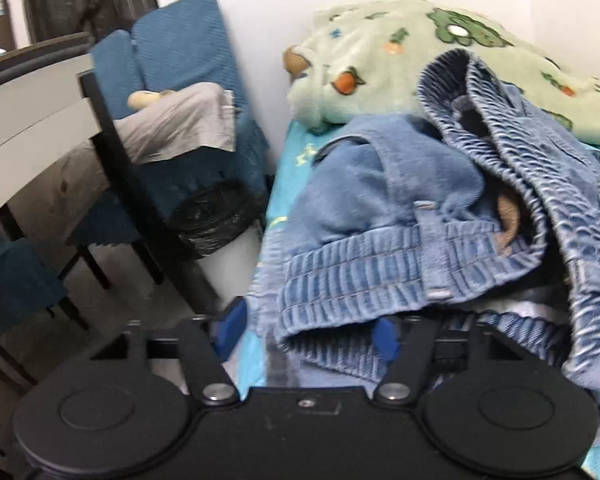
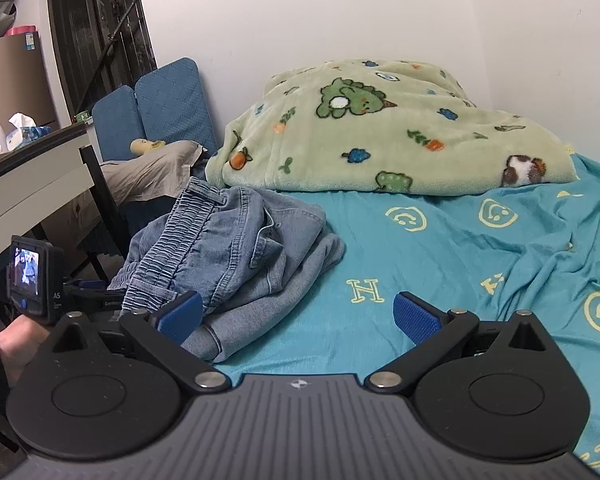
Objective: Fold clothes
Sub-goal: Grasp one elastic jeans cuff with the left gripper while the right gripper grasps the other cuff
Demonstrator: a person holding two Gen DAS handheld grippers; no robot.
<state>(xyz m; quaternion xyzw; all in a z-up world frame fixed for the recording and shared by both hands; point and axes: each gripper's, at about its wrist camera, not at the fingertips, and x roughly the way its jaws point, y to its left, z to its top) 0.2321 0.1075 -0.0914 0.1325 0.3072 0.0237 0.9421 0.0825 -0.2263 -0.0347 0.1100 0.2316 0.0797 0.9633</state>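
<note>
A crumpled pair of blue denim jeans (image 2: 236,248) with an elastic waistband lies in a heap at the left side of the bed. In the left wrist view the jeans (image 1: 420,216) fill the middle and right. My left gripper (image 1: 306,334) is open, and a fold of the waistband lies between its blue fingertips (image 1: 230,326). My right gripper (image 2: 298,316) is open and empty, low over the turquoise bedsheet (image 2: 440,264), just right of the jeans. The left gripper's body shows in the right wrist view at the far left.
A green fleece blanket (image 2: 380,136) with cartoon prints is bunched at the head of the bed. Left of the bed stand blue cushioned chairs (image 2: 164,104), a table (image 2: 28,176), a grey cloth (image 2: 152,172) and a black-bagged bin (image 1: 212,216). White walls lie behind.
</note>
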